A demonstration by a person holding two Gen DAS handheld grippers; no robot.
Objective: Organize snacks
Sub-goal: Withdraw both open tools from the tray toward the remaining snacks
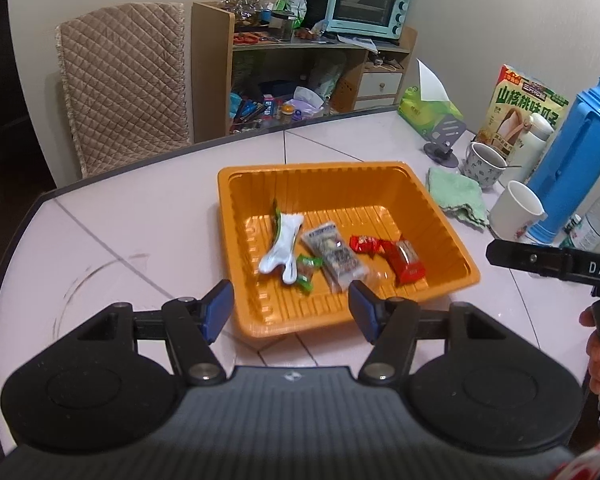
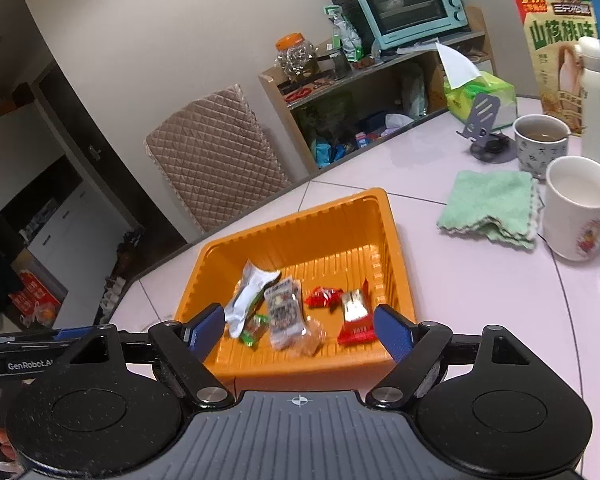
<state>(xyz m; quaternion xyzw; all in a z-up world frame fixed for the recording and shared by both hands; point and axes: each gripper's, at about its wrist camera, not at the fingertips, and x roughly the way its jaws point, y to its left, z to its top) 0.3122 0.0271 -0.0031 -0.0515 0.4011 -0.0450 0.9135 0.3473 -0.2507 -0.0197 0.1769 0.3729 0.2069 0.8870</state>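
The glossy pale tiled table (image 1: 148, 216) with a dark rounded edge lies under both grippers. Just ahead of the left gripper (image 1: 291, 310) stands the square orange plastic tray with ribbed walls (image 1: 340, 184), its near rim between the spread blue pads. The left gripper is wide apart and holds nothing. The right gripper (image 2: 299, 334) is also spread wide with nothing in it, and hangs above the near rim of the same tray.

The snacks lie on the ribbed floor, beyond the fingertips. The crumpled white foil wrapper (image 1: 282, 246) is to the front-left, touching the small green candy (image 1: 308, 273). The clear flat printed packet (image 1: 336, 258) is straight ahead. The shiny red rectangular packet (image 1: 407, 262) and the small twisted red candy (image 1: 364, 245) are to the front-right.
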